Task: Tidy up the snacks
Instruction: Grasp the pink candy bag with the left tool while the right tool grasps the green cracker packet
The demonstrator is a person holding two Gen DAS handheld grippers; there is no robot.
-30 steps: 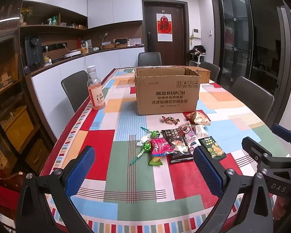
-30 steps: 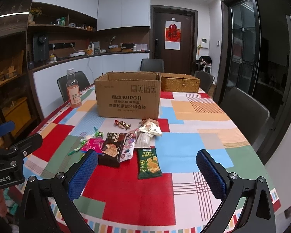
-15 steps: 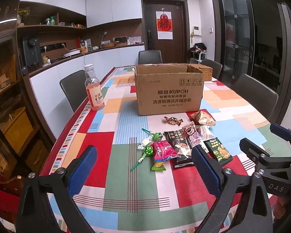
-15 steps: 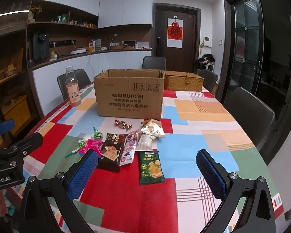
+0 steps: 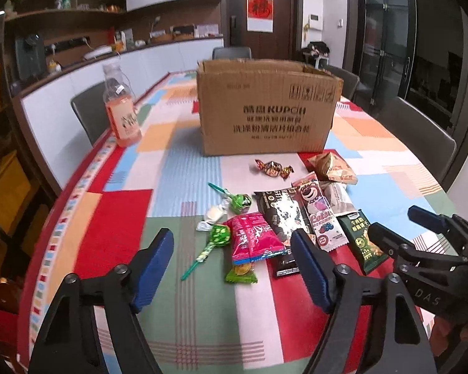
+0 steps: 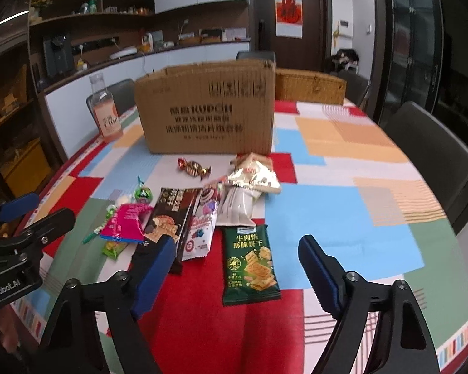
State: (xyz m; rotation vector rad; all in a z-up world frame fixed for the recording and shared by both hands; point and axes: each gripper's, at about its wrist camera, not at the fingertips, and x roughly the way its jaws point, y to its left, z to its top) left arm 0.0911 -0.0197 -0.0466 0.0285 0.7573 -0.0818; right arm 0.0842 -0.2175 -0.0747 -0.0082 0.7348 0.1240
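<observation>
Both grippers came lower and closer to the snacks (image 5: 284,218): left gripper (image 5: 234,268) spread over the pink packet (image 5: 252,238), right gripper (image 6: 237,268) spread around the green packet (image 6: 249,261), before the box (image 5: 265,109).

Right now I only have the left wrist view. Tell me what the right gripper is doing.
Observer: The right gripper is open and holds nothing; the green biscuit packet lies flat on the table, in line between its fingers.
Operator: Report what's behind the cardboard box.
Observer: A wicker basket stands behind it, toward its right end.
</observation>
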